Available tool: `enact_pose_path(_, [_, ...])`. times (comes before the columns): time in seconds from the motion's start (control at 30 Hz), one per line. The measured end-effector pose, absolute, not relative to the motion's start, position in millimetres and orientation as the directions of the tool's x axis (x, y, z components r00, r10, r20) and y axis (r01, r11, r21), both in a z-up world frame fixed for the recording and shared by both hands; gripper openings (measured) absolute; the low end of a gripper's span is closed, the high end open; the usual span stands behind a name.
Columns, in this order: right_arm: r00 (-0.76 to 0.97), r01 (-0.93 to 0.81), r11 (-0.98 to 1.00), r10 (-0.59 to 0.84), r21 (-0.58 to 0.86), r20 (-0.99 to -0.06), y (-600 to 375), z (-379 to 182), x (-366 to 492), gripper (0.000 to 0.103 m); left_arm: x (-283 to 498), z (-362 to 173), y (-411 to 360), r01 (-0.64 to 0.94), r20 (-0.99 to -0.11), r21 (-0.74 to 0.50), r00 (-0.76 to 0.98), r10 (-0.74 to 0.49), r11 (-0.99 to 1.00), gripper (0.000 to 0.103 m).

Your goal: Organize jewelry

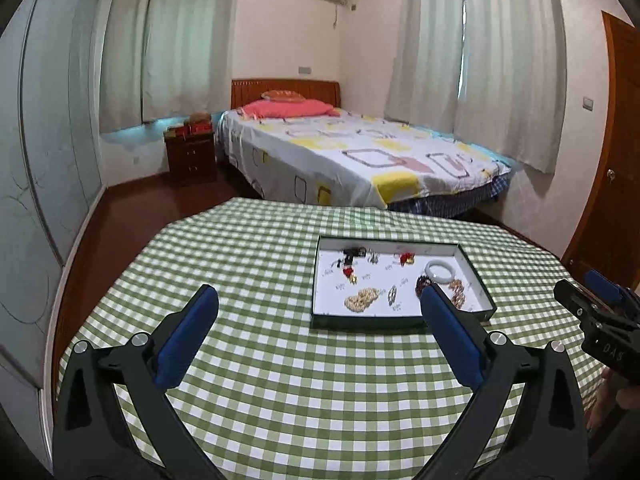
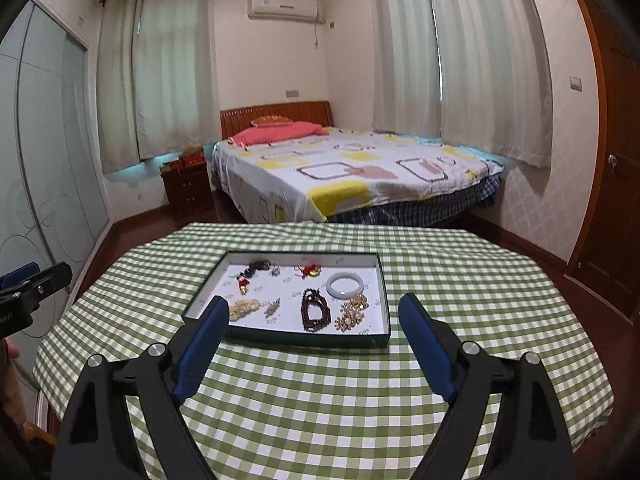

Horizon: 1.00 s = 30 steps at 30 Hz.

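Note:
A shallow dark-green tray [image 1: 476, 280] [image 2: 385, 304] with a white floor lies on the green checked table. In it lie a white jade bangle [image 1: 440, 269] [image 2: 345, 285], a dark red bead bracelet [image 2: 314, 311], a gold bead cluster [image 2: 352, 312], a pearl bunch [image 1: 361, 299] [image 2: 244, 307], a small silver clip [image 1: 392, 294] [image 2: 272, 306], red-and-gold charms [image 1: 406, 258] [image 2: 310, 270] and a dark piece [image 1: 354, 253] [image 2: 258, 266]. My left gripper [image 1: 318, 312] is open and empty, short of the tray. My right gripper [image 2: 314, 320] is open and empty, above the tray's near edge.
The round table [image 1: 280, 380] [image 2: 320, 400] has a green checked cloth. The other gripper shows at the frame edge in each view, the right one [image 1: 600, 312] and the left one [image 2: 28, 292]. A bed [image 1: 360, 160], a nightstand [image 1: 190, 156] and a door [image 2: 616, 160] stand beyond.

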State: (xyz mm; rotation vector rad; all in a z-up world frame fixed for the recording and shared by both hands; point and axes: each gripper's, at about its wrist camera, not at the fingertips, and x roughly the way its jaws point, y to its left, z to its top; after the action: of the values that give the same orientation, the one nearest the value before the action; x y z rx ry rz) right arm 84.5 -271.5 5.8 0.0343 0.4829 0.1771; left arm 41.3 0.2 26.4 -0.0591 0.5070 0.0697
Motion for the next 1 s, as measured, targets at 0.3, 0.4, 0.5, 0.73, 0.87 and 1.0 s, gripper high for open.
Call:
enact_pose_path(0.3, [0.89,-0.164,0.985,0.174,0.062,-0.422,-270,19,66,0.084,24,40,-2,-0.072,-0.449,-0.04,0.892,0.046,0.997,0.099])
enact_pose_path(0.4, [0.892,-0.163,0.985,0.174,0.061,-0.417,-268,20,61,0.084,20,39,-2,-0.072,-0.448,-0.045,0.893,0.044,0.996,0.099])
enact_pose_path(0.5, [0.893,-0.16,0.985,0.171,0.062,-0.416,-269,20,59,0.084,19,40,-1,-0.072,-0.446,-0.049,0.894,0.043,0.996,0.099])
enact_pose_path(0.73, [0.894,-0.162,0.985,0.172,0.059,-0.413,-269,22,58,0.084,19,39,2,-0.075,-0.445,-0.053,0.894,0.043,0.996,0.099])
enact_pose_path(0.87, [0.894,-0.162,0.985,0.172,0.059,-0.413,-268,22,58,0.084,18,39,3,-0.075,-0.446,-0.055,0.894,0.043,0.996,0.099])
enact_pose_path(1.0, [0.894,-0.162,0.985,0.173,0.06,-0.413,-268,22,58,0.084,18,39,4,-0.073,-0.445,-0.055,0.894,0.041,0.996,0.099])
